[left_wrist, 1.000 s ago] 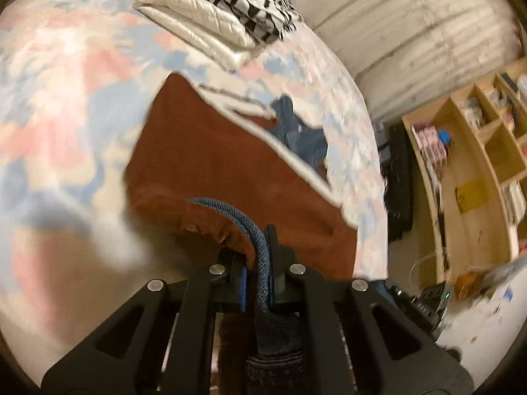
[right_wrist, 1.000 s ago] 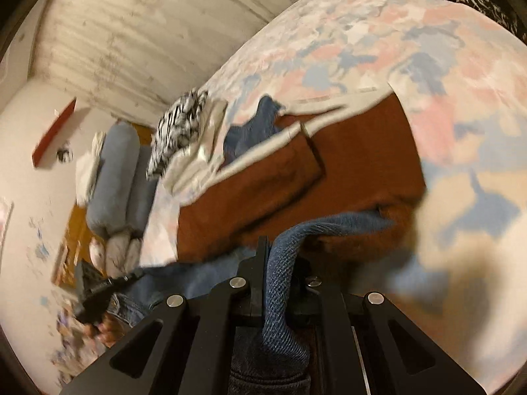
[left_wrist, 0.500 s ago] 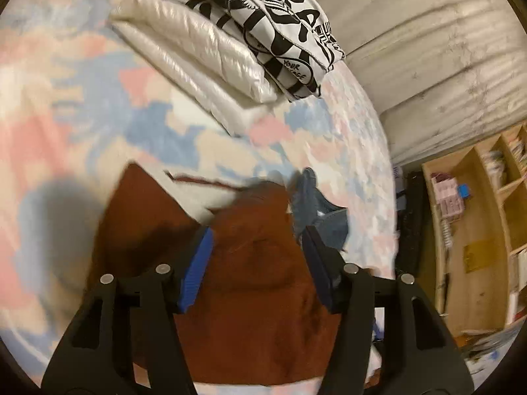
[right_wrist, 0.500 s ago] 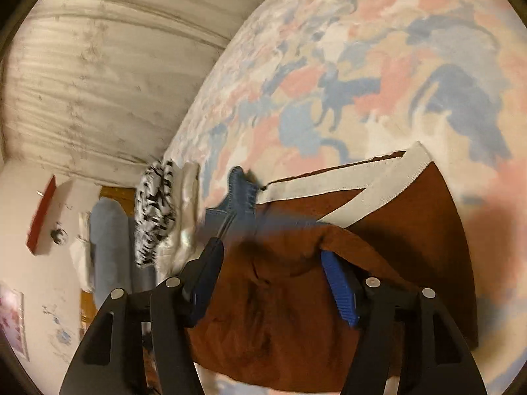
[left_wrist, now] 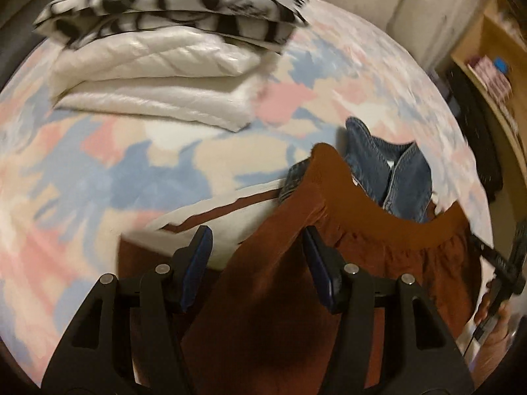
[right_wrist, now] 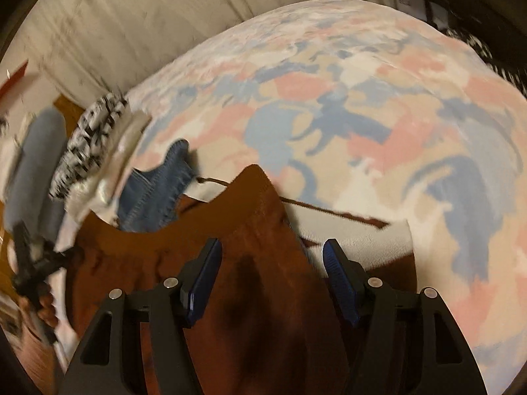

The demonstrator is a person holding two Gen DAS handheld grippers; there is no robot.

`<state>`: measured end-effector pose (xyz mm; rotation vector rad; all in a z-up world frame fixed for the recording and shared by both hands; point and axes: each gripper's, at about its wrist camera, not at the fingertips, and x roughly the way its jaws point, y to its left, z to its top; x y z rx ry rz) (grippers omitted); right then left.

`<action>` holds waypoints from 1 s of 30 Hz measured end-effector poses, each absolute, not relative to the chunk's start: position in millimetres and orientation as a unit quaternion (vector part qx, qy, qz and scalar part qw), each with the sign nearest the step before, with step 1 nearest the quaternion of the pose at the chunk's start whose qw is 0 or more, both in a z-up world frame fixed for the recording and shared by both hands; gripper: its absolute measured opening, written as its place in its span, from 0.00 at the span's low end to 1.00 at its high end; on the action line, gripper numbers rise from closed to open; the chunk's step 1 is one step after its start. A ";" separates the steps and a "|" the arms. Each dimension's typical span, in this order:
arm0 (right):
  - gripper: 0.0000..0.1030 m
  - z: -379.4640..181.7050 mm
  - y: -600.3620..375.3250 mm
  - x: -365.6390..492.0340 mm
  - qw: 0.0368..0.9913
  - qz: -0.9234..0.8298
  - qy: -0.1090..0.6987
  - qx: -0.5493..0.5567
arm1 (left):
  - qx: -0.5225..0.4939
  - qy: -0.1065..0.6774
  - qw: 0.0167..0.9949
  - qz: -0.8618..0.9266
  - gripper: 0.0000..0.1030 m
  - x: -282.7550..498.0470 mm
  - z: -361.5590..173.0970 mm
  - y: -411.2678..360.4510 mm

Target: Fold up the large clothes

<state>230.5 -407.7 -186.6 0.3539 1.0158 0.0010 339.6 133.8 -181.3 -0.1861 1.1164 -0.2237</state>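
left gripper (left_wrist: 257,256): black frame, blue pads, silver screws | right gripper (right_wrist: 271,265): black frame, ribbed blue pads, silver screws

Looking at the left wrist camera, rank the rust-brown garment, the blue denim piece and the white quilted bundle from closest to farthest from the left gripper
1. rust-brown garment, directly under the open left gripper.
2. blue denim piece, ahead and to the right.
3. white quilted bundle, far ahead on the left, under the black-and-white printed item.
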 end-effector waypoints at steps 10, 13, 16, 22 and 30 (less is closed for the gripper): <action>0.07 -192.6 -419.2 242.8 0.880 0.030 0.418 0.221 | -0.081 0.479 0.865 -0.129 0.05 340.5 -176.0 128.4; 0.05 -223.7 -436.1 252.9 0.853 0.000 0.459 0.248 | -0.107 0.514 0.842 -0.123 0.06 349.9 -202.7 141.6; 0.05 -245.3 -437.5 256.7 0.841 -0.006 0.477 0.255 | -0.129 0.524 0.831 -0.133 0.08 351.4 -216.7 149.1; 0.19 -219.4 -428.7 251.0 0.847 -0.010 0.479 0.232 | -0.102 0.517 0.840 -0.127 0.14 337.8 -190.1 154.3; 0.22 -152.1 -408.5 194.5 0.882 0.001 0.437 0.177 | -0.034 0.445 0.890 -0.097 0.14 269.0 -127.7 155.7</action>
